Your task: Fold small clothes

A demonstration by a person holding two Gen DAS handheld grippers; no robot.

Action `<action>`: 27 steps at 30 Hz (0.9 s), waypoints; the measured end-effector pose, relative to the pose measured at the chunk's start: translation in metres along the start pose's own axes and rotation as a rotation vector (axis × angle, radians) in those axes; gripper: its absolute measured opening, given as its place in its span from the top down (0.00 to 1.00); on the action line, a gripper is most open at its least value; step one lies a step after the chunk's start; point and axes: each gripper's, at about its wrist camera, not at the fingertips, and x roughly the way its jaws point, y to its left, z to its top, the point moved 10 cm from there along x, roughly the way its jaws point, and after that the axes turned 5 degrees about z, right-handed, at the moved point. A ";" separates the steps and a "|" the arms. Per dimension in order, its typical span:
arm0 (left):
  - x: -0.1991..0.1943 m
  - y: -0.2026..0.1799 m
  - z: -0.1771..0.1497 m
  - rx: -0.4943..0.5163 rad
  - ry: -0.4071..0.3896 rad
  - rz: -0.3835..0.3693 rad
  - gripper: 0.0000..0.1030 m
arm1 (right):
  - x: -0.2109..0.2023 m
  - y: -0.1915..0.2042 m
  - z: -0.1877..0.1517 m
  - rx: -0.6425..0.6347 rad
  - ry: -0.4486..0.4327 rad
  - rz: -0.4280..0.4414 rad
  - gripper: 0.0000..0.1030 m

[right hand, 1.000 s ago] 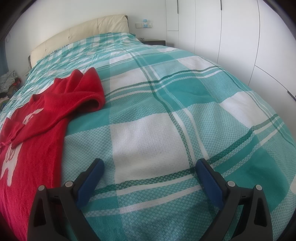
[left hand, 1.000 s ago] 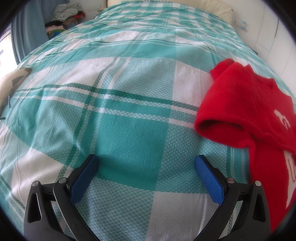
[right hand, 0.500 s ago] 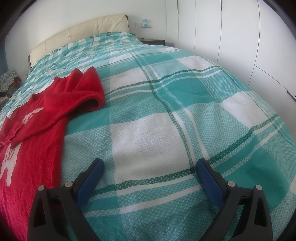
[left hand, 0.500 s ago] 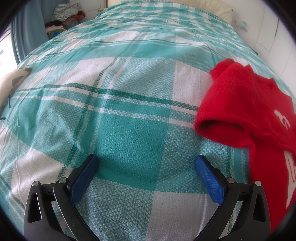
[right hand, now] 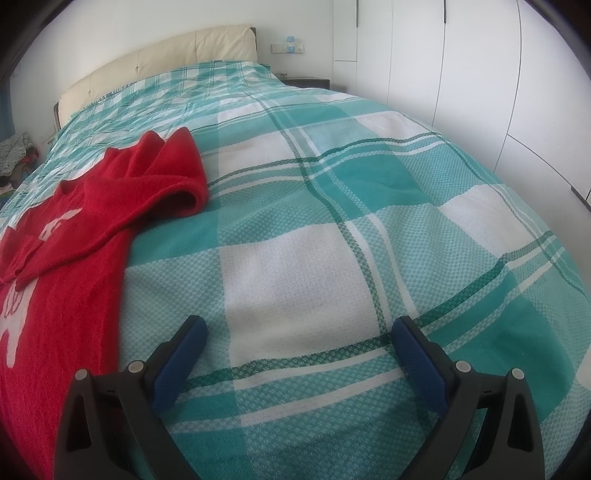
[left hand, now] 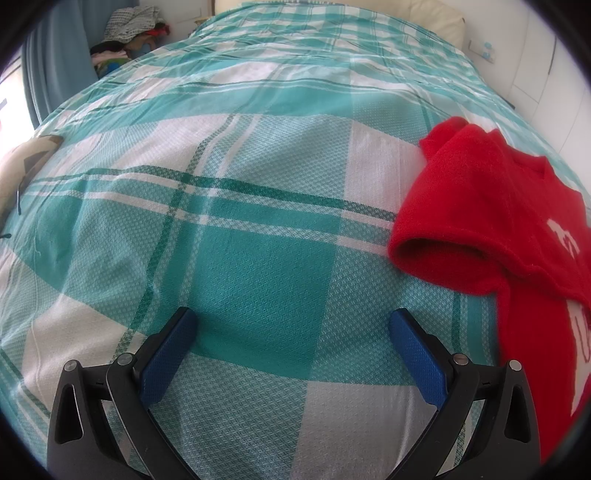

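Sweater [left hand: 480, 206] lies between both grippers, beside their empty, wide-apart fingers [left hand: 168, 354] [right hand: 419, 360].

red sweater [left hand: 480, 206] flat on bedspread [left hand: 258, 221]

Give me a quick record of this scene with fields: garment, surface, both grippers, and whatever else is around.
garment: red sweater with white design, lying spread on the bed, sleeves partly folded in
surface: teal and white plaid bedspread
left gripper: open, empty, over bare bedspread, sweater to its right
right gripper: open, empty, sweater to its left
background: cream headboard, white wardrobe doors, clothes pile beside the bed
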 end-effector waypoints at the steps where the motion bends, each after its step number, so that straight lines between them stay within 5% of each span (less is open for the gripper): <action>1: 0.000 0.000 0.000 0.000 0.000 0.000 0.00 | -0.001 0.001 0.000 0.001 -0.001 0.000 0.03; 16: 0.000 0.000 0.001 0.000 -0.002 0.000 0.00 | -0.013 0.003 -0.001 0.002 0.022 0.017 0.03; 20: -0.001 0.000 0.002 -0.001 -0.005 0.000 0.00 | -0.057 0.019 0.026 -0.106 -0.095 -0.003 0.04; 27: -0.001 0.001 0.003 -0.002 -0.006 0.000 0.00 | -0.101 0.165 0.058 -0.525 -0.139 0.372 0.04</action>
